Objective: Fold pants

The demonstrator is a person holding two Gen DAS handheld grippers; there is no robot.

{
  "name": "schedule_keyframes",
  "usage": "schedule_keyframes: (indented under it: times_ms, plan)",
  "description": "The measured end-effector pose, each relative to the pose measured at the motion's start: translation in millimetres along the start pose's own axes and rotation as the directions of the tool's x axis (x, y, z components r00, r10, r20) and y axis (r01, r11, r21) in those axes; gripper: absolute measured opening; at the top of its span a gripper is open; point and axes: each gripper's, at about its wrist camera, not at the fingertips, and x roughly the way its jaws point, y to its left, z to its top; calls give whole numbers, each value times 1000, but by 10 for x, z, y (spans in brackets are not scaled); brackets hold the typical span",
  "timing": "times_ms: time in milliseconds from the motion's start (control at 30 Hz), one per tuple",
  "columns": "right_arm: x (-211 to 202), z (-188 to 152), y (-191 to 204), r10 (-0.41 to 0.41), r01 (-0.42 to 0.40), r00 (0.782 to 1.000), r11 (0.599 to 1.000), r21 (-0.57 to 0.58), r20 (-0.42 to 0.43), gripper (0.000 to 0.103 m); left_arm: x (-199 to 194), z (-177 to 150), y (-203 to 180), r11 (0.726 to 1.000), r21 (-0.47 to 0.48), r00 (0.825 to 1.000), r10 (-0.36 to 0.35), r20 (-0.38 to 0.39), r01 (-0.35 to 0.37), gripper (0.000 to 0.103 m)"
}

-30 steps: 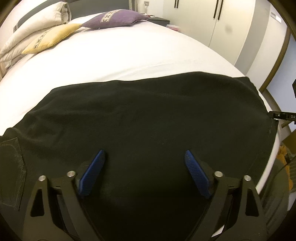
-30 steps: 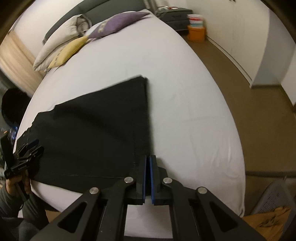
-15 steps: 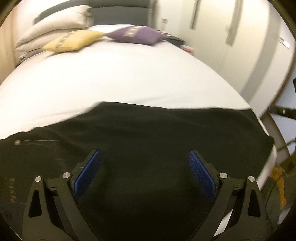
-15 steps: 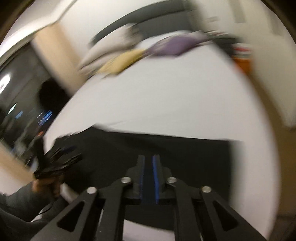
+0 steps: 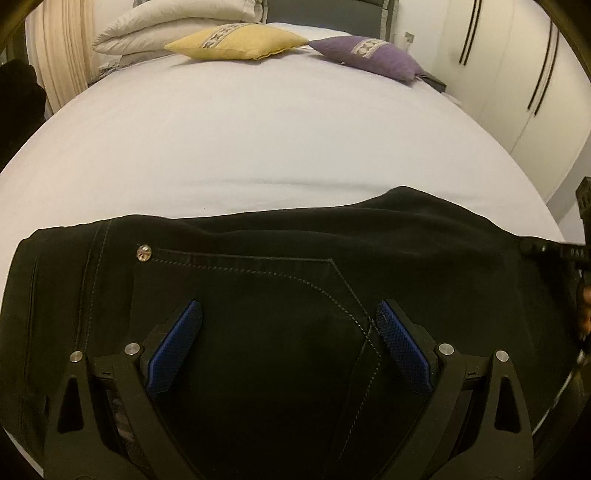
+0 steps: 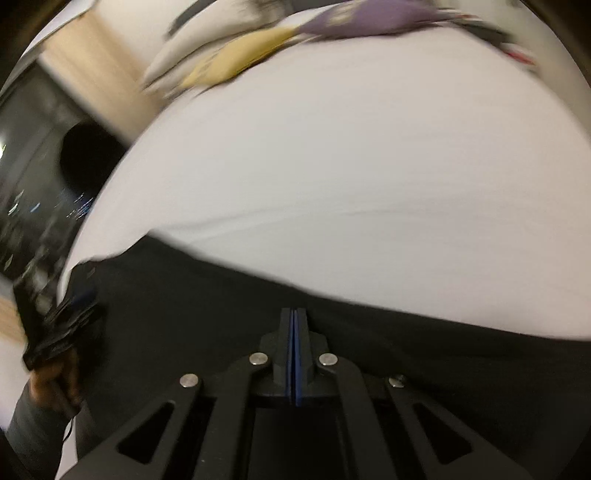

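Black pants (image 5: 295, 258) lie flat along the near edge of a white bed (image 5: 258, 129). The waist end shows a back pocket (image 5: 258, 314) with pale stitching and a metal rivet (image 5: 143, 253). My left gripper (image 5: 289, 306) hovers over that pocket, its blue pads (image 5: 177, 343) wide apart and nothing between them. In the blurred right wrist view, my right gripper (image 6: 294, 314) is over the pants (image 6: 184, 302) near their far edge, jaws shut with the pads pressed together and no cloth seen between them. The left gripper (image 6: 59, 325) and the hand (image 6: 51, 384) holding it appear at that view's left.
A yellow cushion (image 5: 236, 42), a purple cushion (image 5: 369, 61) and a folded white duvet (image 5: 166, 26) sit at the head of the bed. White wardrobe doors (image 5: 517, 74) stand on the right. Bare sheet (image 6: 332, 166) stretches beyond the pants.
Both views have swept along the pants. The left one went from plain cloth to the waist with pocket and rivet. The right jaws showed a thin gap half a second ago and are shut again.
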Motion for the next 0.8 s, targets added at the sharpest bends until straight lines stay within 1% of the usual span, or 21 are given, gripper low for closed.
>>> schedule_keyframes:
  times_ms: [67,100,133,167,200,233,267,300,333,367,433,467,500,533,567,600,633,667,700,767,800]
  plan:
    - [-170,1,-106,-138,137,990,989,59,21,0,-35,23,58,1000,-2,1000,-1,2,1,96]
    - [-235,26,-74,-190,188,981,979,76,25,5,-97,21,76,1000,-10,1000,1,16,-1,96]
    - [-273,58,23,-170,166,985,983,76,39,5,-168,24,89,1000,-17,999,5,33,-5,96]
    - [-291,107,208,-65,62,996,997,48,56,5,-254,47,142,1000,-25,998,-5,58,6,96]
    - [-275,153,438,36,-36,997,999,7,61,6,-309,91,158,1000,-28,997,-10,73,12,96]
    - [-201,200,789,141,-138,988,989,-56,54,10,-340,106,190,1000,-28,997,-5,82,7,96]
    - [-122,229,1002,206,-202,978,975,-92,38,20,-370,130,240,999,-25,995,28,91,-25,96]
    - [30,259,1280,302,-299,953,946,-122,3,33,-373,137,294,999,-25,994,49,97,-47,96]
    - [214,275,1517,364,-365,931,922,-130,-28,41,-360,153,332,998,-28,994,59,95,-57,96]
    - [356,272,1650,379,-382,924,915,-131,-48,41,-324,156,427,997,-33,994,73,86,-70,96]
    - [771,266,1893,389,-402,913,909,-112,-125,41,-196,123,587,994,-43,993,101,55,-99,96]
    - [990,254,1945,380,-395,912,915,-81,-152,41,-58,66,724,991,-59,993,120,10,-119,96]
    - [1118,235,1932,362,-376,919,924,-69,-158,31,-6,27,820,990,-66,992,126,-8,-127,96]
    - [1187,238,1893,357,-368,923,928,-61,-140,11,25,-12,894,989,-76,992,123,-8,-123,96]
    - [1215,279,1768,361,-366,926,930,-22,-109,0,25,-34,943,991,-83,994,110,3,-110,96]
    - [1232,311,1629,363,-362,927,932,28,-95,0,21,-54,975,993,-77,995,95,12,-94,96]
    - [1205,321,1461,356,-350,932,933,83,-71,0,39,-56,981,994,-63,995,95,12,-94,96]
    - [1130,306,1255,310,-304,950,945,118,-30,0,51,-68,973,994,-45,995,99,15,-98,96]
    - [1081,298,1120,287,-284,958,949,134,-4,0,48,-89,977,994,-37,995,101,15,-101,96]
    - [928,282,844,204,-209,978,959,191,41,0,27,-77,985,993,-37,994,112,13,-112,96]
    - [833,260,755,169,-178,984,961,210,60,1,1,-60,972,989,-32,990,144,10,-144,96]
